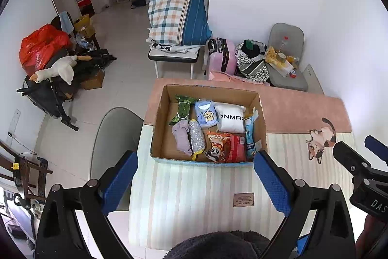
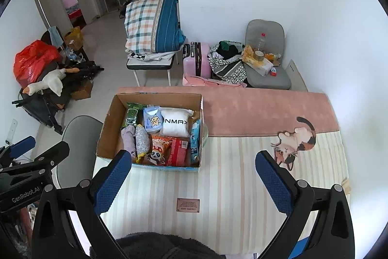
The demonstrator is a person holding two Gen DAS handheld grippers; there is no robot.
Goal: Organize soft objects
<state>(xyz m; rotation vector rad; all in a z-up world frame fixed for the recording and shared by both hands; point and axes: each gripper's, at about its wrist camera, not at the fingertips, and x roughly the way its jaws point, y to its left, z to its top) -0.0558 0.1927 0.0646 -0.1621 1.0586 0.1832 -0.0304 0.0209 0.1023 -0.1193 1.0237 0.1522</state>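
Note:
An open cardboard box point(image 1: 157, 113) point(image 2: 106, 128) stands on a table covered by a striped and pink cloth. It holds several soft items: a white pouch point(image 1: 230, 118) point(image 2: 175, 122), a light blue pack point(image 1: 205, 114) point(image 2: 151, 119), a green packet point(image 1: 183, 107), a lilac cloth point(image 1: 181, 137) point(image 2: 129, 140), a silvery sponge point(image 1: 197, 137) point(image 2: 142, 141), an orange snack bag point(image 1: 217, 146) point(image 2: 157, 150) and a red pack point(image 1: 237, 148) point(image 2: 178, 152). My left gripper point(image 1: 195, 159) is open and empty, just short of the box's near wall. My right gripper point(image 2: 193, 159) is open and empty over the cloth, right of the box. A dark fuzzy thing point(image 1: 218, 244) point(image 2: 157, 244) lies at the bottom edge.
A cat picture point(image 1: 320, 140) point(image 2: 293, 140) is on the cloth at right. A grey chair point(image 1: 114, 133) point(image 2: 77, 135) stands left of the table. Behind are a bench with folded bedding point(image 1: 179, 16), a pink suitcase point(image 1: 222, 58), a loaded grey chair point(image 1: 286, 60) and a clutter pile with a goose plush point(image 1: 55, 70).

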